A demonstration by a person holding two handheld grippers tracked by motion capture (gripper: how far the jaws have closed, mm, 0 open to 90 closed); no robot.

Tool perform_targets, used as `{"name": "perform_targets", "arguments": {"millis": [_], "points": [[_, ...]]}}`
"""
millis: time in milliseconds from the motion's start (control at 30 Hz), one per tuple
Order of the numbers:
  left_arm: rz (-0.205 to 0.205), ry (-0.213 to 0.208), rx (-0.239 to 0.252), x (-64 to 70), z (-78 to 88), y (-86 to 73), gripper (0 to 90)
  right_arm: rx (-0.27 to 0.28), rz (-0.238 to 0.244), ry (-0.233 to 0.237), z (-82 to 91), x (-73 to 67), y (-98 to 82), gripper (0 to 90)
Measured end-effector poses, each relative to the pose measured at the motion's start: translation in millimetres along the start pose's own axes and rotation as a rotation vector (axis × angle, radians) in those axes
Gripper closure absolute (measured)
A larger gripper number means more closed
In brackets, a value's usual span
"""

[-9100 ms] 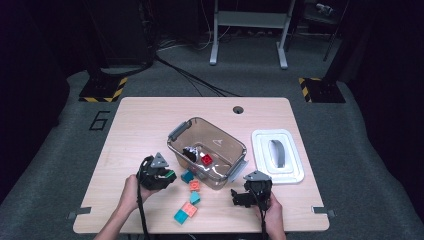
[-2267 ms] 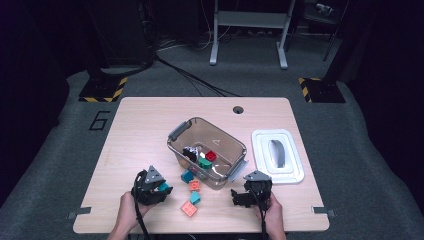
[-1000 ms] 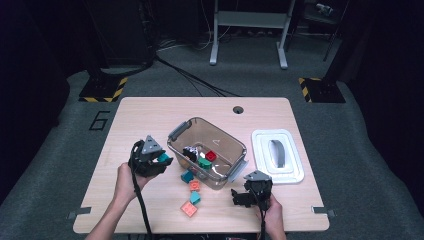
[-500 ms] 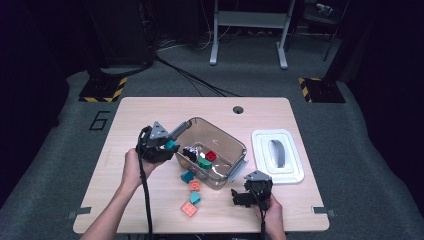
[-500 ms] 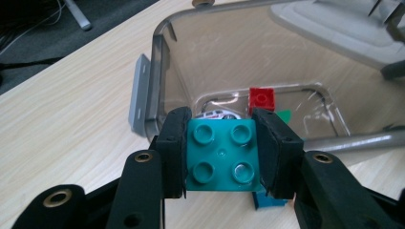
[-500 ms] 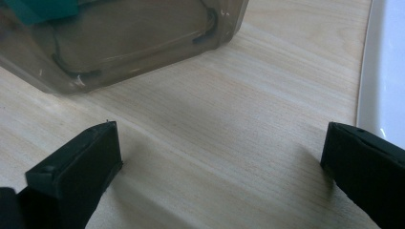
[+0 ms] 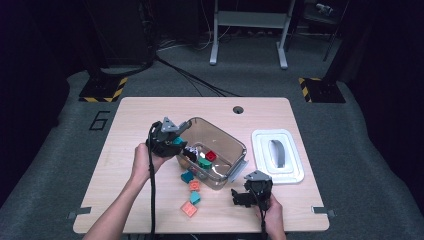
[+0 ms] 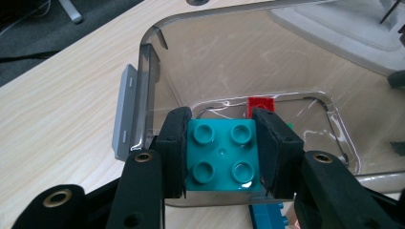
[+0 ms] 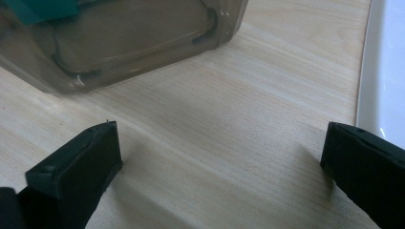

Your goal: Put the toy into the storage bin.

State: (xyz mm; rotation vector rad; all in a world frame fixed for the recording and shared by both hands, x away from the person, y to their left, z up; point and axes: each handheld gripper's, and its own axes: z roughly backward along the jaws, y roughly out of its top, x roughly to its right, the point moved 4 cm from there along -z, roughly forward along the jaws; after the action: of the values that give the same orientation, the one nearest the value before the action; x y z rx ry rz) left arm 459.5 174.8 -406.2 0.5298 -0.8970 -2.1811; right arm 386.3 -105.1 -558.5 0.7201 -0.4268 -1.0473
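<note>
Two jaws of the left gripper [image 8: 222, 152] pinch a teal block [image 8: 222, 155] by its sides, studs up, over the clear bin [image 8: 191, 57] for dropping in, while the right gripper [image 9: 219, 167] rests spread and empty on the table [image 9: 248, 124].

Place: a lab for recording.
Floor: grey carpet [image 7: 360, 130], with a painted number 6 [image 7: 99, 120].
Marks: yellow-black hazard tape [image 7: 102, 90] at stand feet.
Equipment: cables [image 7: 195, 80], metal stand [image 7: 247, 30], one light wood table [image 7: 150, 107], dark surroundings.
</note>
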Motion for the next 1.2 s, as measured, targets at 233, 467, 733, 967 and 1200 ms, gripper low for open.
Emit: {"name": "perform_targets", "arguments": {"millis": [233, 467, 733, 967, 1200], "points": [[0.007, -0.007, -0.019, 0.7, -9.3, -1.5, 59.0, -0.001, 0.003, 0.003, 0.2, 0.1, -0.1, 0.0], [0.012, -0.017, -0.047, 2.9, -16.6, -5.3, 58.8, -0.001, 0.004, 0.004, 0.2, 0.1, -0.1, 0.0], [0.03, -0.025, -0.061, 4.0, -14.9, -6.4, 51.8, -0.001, 0.002, 0.001, 0.1, 0.1, -0.1, 0.0], [0.03, -0.009, -0.032, 3.9, 1.8, -9.6, 29.8, -0.002, 0.003, 0.004, 0.3, 0.1, -0.1, 0.0], [0.019, 0.019, 0.003, 9.9, 23.7, -25.0, 17.5, -0.001, 0.003, 0.003, 0.2, 0.1, -0.1, 0.0]]}}
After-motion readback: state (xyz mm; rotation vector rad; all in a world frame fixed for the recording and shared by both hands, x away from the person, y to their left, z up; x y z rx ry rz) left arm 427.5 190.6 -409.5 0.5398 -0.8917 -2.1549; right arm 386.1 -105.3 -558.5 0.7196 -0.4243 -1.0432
